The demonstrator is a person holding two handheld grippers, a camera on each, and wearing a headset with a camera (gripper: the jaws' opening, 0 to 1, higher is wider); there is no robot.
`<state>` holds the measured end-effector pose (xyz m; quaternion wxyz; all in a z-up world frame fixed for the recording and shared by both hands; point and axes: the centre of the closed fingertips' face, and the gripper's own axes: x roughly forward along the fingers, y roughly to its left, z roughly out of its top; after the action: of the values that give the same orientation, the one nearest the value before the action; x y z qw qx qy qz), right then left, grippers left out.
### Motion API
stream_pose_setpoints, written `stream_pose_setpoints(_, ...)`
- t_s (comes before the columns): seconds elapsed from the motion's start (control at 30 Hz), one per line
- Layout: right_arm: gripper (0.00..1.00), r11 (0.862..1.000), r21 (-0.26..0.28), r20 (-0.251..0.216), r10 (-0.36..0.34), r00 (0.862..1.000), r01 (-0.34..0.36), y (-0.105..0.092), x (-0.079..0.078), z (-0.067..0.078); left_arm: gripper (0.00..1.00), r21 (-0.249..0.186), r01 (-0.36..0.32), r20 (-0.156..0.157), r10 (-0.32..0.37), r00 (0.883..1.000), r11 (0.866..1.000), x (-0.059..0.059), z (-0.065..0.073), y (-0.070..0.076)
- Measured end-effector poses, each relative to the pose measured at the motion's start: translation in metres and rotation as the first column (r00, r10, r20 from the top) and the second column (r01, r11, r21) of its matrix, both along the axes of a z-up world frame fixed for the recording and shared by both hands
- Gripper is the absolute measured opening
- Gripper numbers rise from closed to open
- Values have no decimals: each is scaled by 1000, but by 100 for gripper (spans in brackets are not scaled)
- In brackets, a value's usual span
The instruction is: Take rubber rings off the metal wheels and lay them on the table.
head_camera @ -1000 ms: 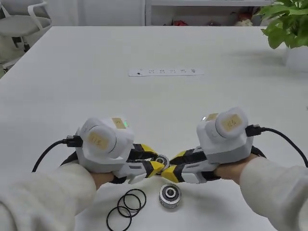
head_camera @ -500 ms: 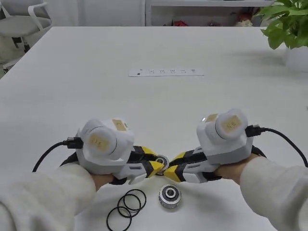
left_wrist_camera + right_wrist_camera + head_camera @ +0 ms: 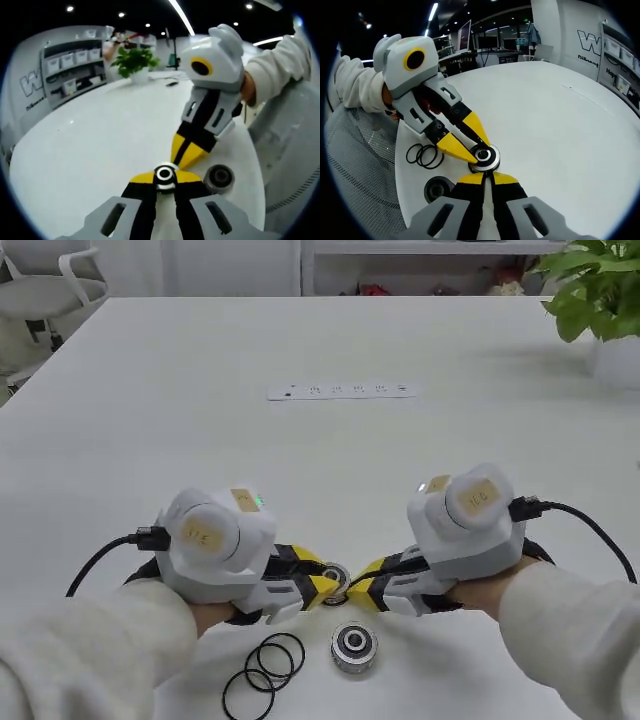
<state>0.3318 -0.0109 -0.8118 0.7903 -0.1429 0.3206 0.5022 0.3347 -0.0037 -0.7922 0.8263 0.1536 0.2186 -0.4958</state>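
A small metal wheel hangs just above the white table between my two grippers. My left gripper is shut on it, its yellow tips clamping the wheel from both sides. My right gripper comes in from the right with its jaws pressed together at the wheel's rim, where a black rubber ring sits. A second wheel lies flat on the table just below the tips. Three loose black rings lie overlapping to its left.
A white power strip lies across the table's middle. A potted plant stands at the far right corner, and a white chair sits beyond the far left edge. Cables trail from both grippers.
Both grippers stay joined at the wheel. The right gripper's tips have lifted slightly and drawn a little to the right; the rings and second wheel have not moved.
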Motion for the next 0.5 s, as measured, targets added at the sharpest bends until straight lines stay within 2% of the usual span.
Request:
stream_pose_setpoints(0.3,0,1000,-13,4,-19,1000,19,-1,2,-1,14,8,4,10,-4,1000,1000,1,0,1)
stream_pose_setpoints(0.5,0,999,1,-24,-53,998,53,-2,4,-1,14,12,7,18,-7,1000,1000,1,0,1)
